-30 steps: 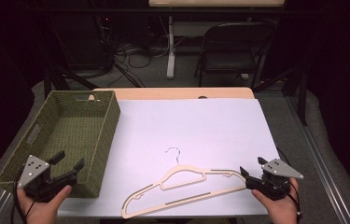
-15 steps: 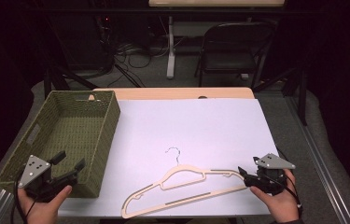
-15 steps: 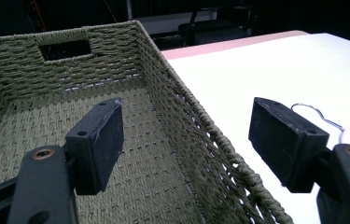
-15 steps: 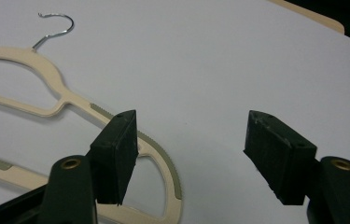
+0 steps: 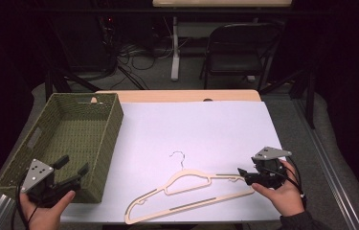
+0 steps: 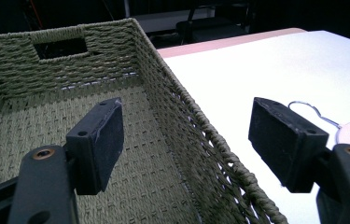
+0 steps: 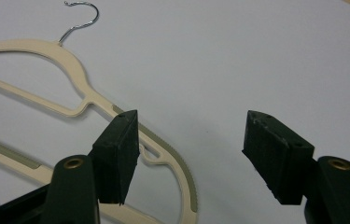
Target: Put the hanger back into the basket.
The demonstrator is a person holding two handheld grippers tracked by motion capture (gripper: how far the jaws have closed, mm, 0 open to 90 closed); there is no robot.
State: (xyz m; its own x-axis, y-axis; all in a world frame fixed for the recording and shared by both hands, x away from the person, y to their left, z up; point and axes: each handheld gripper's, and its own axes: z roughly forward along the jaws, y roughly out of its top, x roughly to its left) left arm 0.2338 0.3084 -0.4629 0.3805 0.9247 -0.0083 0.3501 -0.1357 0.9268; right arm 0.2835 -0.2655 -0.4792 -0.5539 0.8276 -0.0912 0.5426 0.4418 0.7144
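Observation:
A cream plastic hanger [image 5: 186, 174] with a metal hook lies flat on the white sheet, at the front middle. My right gripper [image 5: 243, 176] is open at the hanger's right end. In the right gripper view, that gripper [image 7: 192, 119] hovers low over the sheet. Its left jaw is above the hanger's [image 7: 28, 45] notched end, and nothing is held. My left gripper [image 5: 73, 165] is open at the near right corner of the green woven basket [image 5: 115, 127]. In the left gripper view, this gripper [image 6: 186, 109] straddles the basket's right wall [image 6: 172, 93]. The basket looks empty.
The white sheet [image 5: 206, 124] covers most of a wooden table, whose far edge [image 5: 177, 96] shows. The hanger's hook [image 6: 310, 109] lies on the sheet beyond the left gripper's right jaw. A folding chair [image 5: 237, 48] and cables stand on the floor behind the table.
My right gripper has moved a little left and forward, closing in on the hanger's right end. The left gripper, the basket and the hanger stay where they were.

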